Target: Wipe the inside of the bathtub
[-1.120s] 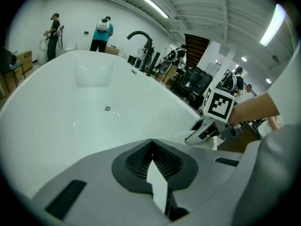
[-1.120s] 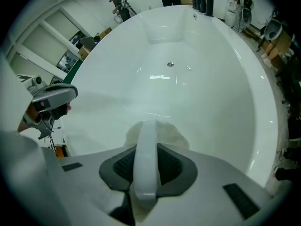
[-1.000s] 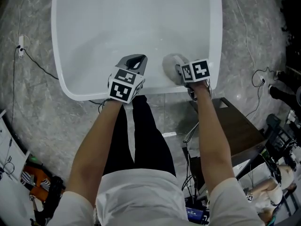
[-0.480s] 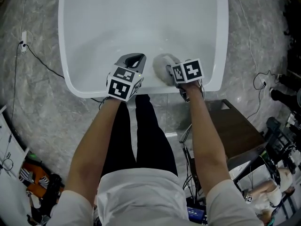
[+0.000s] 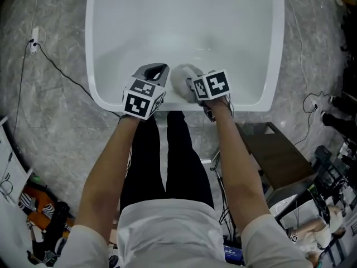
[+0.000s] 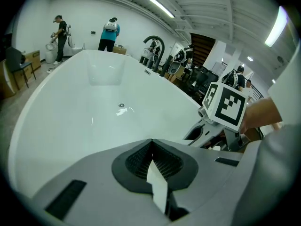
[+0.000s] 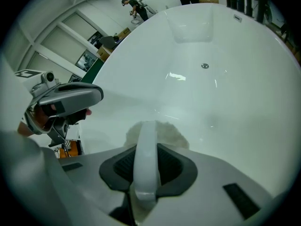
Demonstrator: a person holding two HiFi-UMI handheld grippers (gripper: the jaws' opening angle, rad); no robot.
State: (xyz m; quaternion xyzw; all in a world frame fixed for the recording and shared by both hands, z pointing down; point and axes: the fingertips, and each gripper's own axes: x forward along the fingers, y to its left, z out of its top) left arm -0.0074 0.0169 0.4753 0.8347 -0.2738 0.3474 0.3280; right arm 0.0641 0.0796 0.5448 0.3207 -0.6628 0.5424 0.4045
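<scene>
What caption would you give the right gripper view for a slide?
Right hand-held gripper clamps the white handle of a fluffy pad inside the white bathtub.

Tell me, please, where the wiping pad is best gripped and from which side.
By its white handle, from the back, as the right gripper does: that narrow rib stands off the wiping pad, leaving the fluffy face free for the bathtub.

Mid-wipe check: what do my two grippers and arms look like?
The left gripper and right gripper both have grey moulded bodies, black ribbed pads inside the jaws, and a white cube bearing black square markers. The forearms are bare below short white sleeves. The trousers are black.
</scene>
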